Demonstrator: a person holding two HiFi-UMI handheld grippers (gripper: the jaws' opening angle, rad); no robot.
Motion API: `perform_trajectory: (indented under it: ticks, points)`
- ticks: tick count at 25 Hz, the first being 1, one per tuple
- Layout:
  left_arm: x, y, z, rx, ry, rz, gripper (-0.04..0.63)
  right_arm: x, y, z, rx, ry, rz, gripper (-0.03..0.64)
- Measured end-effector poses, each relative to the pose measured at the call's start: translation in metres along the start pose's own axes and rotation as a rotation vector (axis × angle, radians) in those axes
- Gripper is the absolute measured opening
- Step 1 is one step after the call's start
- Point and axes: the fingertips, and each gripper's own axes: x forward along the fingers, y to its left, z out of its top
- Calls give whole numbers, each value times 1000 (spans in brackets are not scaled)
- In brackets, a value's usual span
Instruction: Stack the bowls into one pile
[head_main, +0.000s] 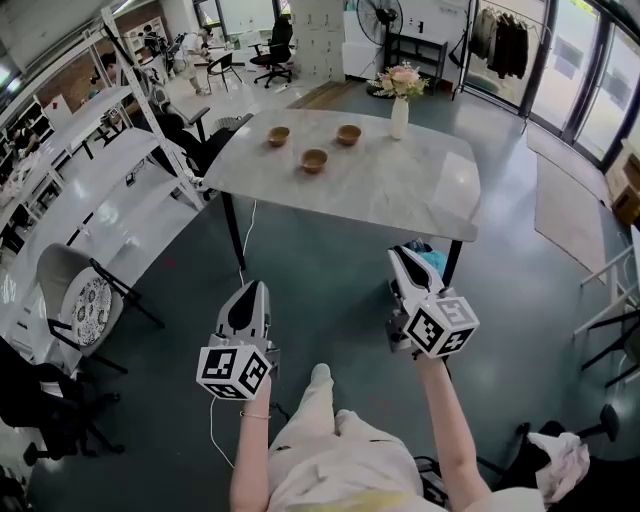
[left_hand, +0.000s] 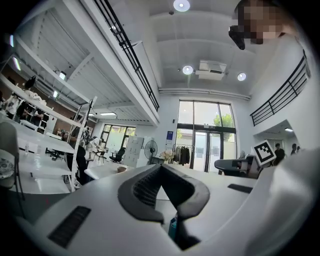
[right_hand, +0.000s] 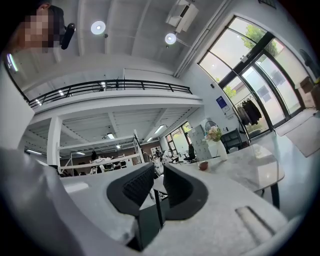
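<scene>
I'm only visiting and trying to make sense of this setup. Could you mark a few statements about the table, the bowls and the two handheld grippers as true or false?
1. Three bowls sit apart on the table. True.
2. The bowls are already stacked in one pile. False: none rests in another.
3. A vase of flowers stands on the table. True.
4. The left gripper is holding a bowl. False: the left gripper has its jaws together on nothing and is short of the table.
5. The right gripper has its jaws slightly apart with nothing between them. True.
</scene>
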Motion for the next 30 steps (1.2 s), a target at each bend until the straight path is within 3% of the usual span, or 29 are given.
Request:
perform_trajectory:
  ticks: [8,30]
  points:
    - [41,28,-9,-24,12,-2,0,45,-18,-11,6,17,-3,63]
    - [238,151,-5,-68,61,-94,0,247,-91,-20,54,7,-90,101]
